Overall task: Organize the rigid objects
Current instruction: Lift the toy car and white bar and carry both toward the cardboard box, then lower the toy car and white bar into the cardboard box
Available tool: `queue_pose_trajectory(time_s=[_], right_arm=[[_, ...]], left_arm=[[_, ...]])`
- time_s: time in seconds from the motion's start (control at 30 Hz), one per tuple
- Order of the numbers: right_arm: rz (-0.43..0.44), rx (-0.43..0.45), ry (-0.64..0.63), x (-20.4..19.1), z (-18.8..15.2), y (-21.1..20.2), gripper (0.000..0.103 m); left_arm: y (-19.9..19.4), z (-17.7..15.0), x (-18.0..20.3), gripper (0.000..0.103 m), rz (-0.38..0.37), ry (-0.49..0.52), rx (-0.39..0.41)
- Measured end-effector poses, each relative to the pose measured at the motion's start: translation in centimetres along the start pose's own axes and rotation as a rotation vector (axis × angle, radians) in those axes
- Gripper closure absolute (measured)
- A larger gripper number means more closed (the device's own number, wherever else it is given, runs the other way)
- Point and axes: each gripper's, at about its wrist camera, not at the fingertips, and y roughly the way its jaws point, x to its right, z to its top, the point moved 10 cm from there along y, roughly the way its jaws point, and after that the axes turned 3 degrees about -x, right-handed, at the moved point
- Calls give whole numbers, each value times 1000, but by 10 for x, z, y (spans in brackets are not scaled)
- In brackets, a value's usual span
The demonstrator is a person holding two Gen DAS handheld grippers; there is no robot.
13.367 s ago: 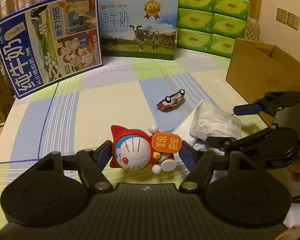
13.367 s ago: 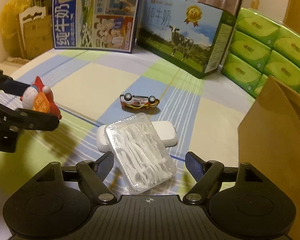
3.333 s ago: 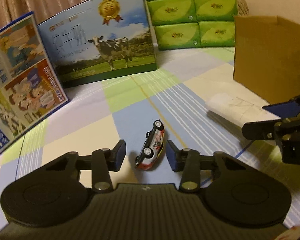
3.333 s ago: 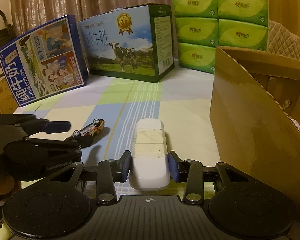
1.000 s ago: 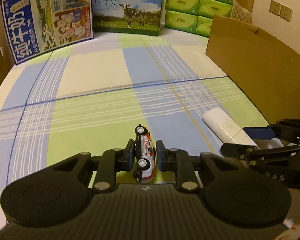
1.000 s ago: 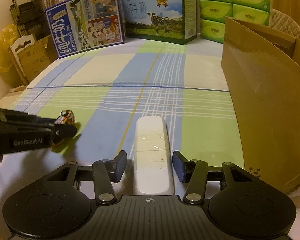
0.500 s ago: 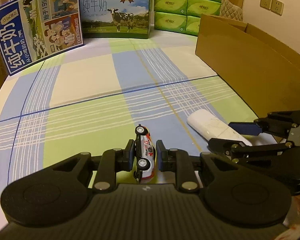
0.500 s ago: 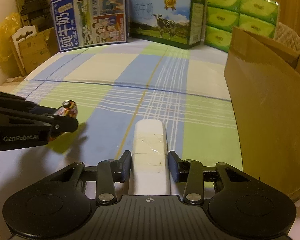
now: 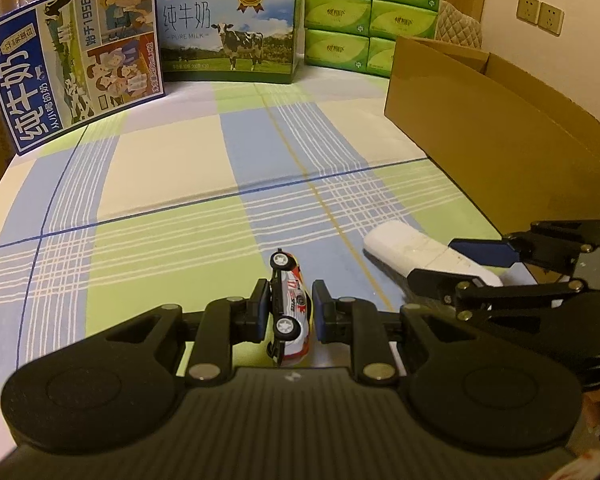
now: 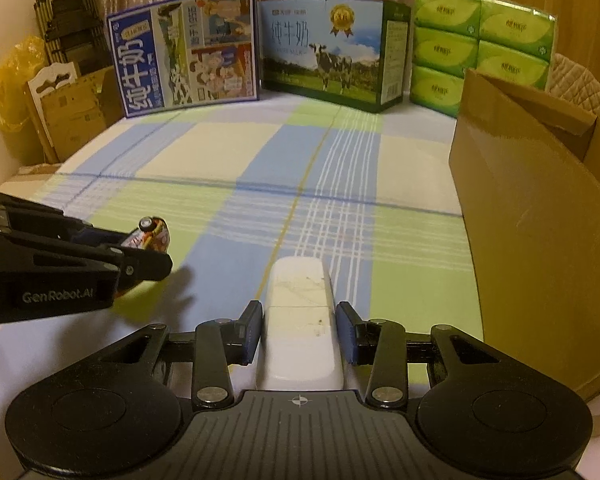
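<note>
With the car [image 9: 290,308] clamped in the left claw [image 9: 290,312] and the white case [image 10: 300,324] lengthwise in the right claw [image 10: 300,332], the box [image 10: 540,200] is seen at frame right, nearer the right claw.

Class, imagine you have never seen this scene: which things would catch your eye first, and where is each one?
Nearest the lens, the left gripper is shut on a small toy car turned on its side, and the right gripper clamps a long white case. Behind them, two milk cartons and stacked green tissue packs line the far edge of the checked cloth. An open cardboard box stands on the right.
</note>
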Motion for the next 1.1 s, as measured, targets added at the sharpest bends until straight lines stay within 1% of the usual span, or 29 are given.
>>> queue_pose_trajectory(time_s=[0.43, 0.67, 0.87, 1.1], right_arm=[[-8, 36, -36, -1, 9, -11, 66], [-18, 44, -6, 6, 15, -18, 66], [-24, 49, 3, 6, 19, -35, 66], [-34, 59, 19, 11, 22, -69, 66]], left_arm=[[-6, 10, 8, 85, -11, -1, 19], [-14, 17, 18, 85, -18, -16, 37], [-30, 24, 28, 85, -15, -38, 63], [-53, 27, 44, 85, -17, -68, 68]])
